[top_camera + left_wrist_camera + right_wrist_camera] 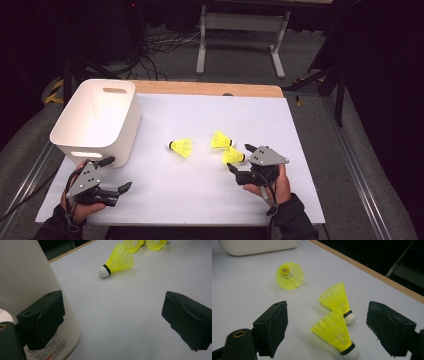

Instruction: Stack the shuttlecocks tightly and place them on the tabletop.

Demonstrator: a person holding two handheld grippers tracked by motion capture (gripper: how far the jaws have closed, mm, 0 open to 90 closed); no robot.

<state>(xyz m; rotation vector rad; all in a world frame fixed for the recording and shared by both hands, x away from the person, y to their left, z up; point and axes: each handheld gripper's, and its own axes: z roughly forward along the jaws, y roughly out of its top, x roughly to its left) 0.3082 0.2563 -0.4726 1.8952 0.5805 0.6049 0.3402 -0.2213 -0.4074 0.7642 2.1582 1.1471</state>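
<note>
Yellow plastic skirt is what's lined up between the wide-open jaws of the right tool [241, 161], so the nearest shuttlecock [336, 334] looks like the one being gone for. It lies on the white worktop [200, 195] touching a second shuttlecock [338, 302], so it's probably best pinched by the cork end, not the soft skirt. The right hand [272, 185] is held low, tool pointed left. The left tool [111, 175] is kept wide open, empty, beside the white bin [95, 120].

Three yellow shuttlecocks [182, 147] with white, black-banded tips, white bin [95, 120], white table sheet [200, 200], black gripper jaws were seen.
</note>
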